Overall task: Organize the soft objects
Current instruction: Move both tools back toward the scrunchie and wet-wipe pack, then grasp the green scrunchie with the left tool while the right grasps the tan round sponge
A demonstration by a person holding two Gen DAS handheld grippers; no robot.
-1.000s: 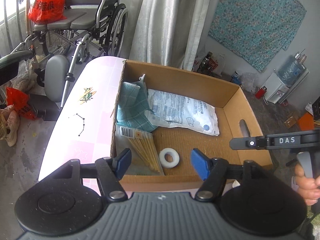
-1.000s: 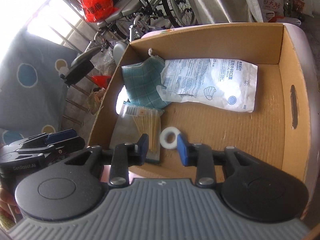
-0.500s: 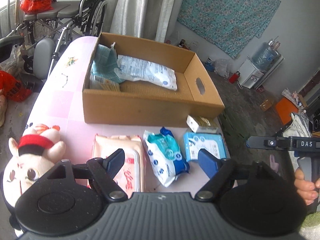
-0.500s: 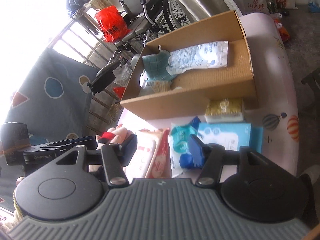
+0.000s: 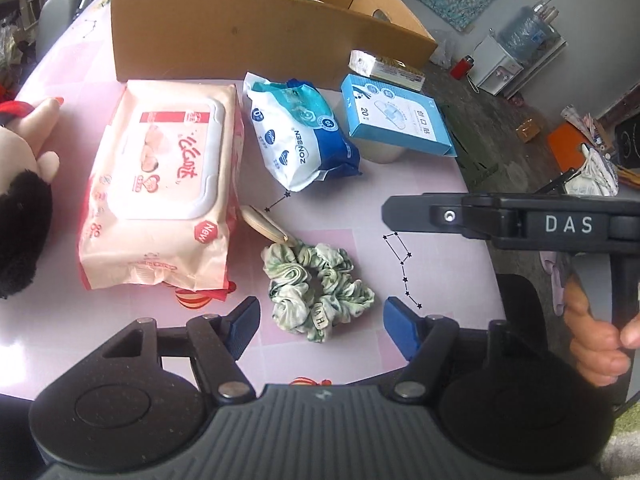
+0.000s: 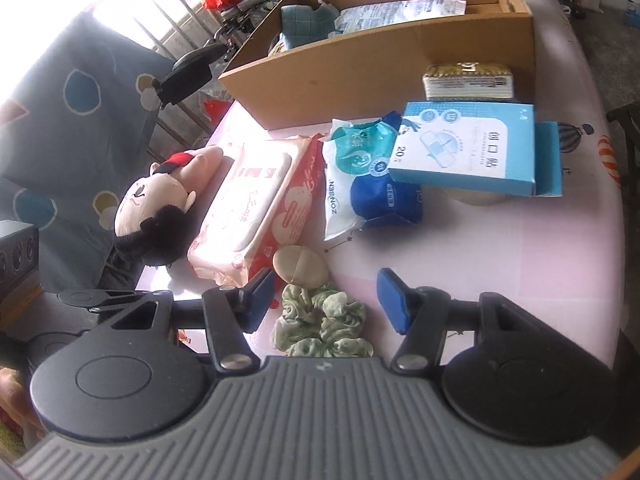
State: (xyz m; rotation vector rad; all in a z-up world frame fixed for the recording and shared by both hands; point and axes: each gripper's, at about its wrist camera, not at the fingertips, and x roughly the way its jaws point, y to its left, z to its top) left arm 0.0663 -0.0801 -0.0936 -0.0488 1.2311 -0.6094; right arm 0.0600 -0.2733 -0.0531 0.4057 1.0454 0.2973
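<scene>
on the pink table (image 5: 440, 248), far left of the left tongs (image 5: 318, 322), lies a plush doll (image 5: 24, 208), then a pink wipes pack (image 5: 160, 184) just ahead of the left pad. the green scrunchie (image 5: 316, 284) sits between both pads, untouched; the jaws have just been closing, part open, holding nothing. the right tongs (image 6: 326, 300) gape over it too, empty. ahead stands the cardboard box (image 5: 260, 40); ahead to the right, a blue box (image 5: 396, 116).
</scene>
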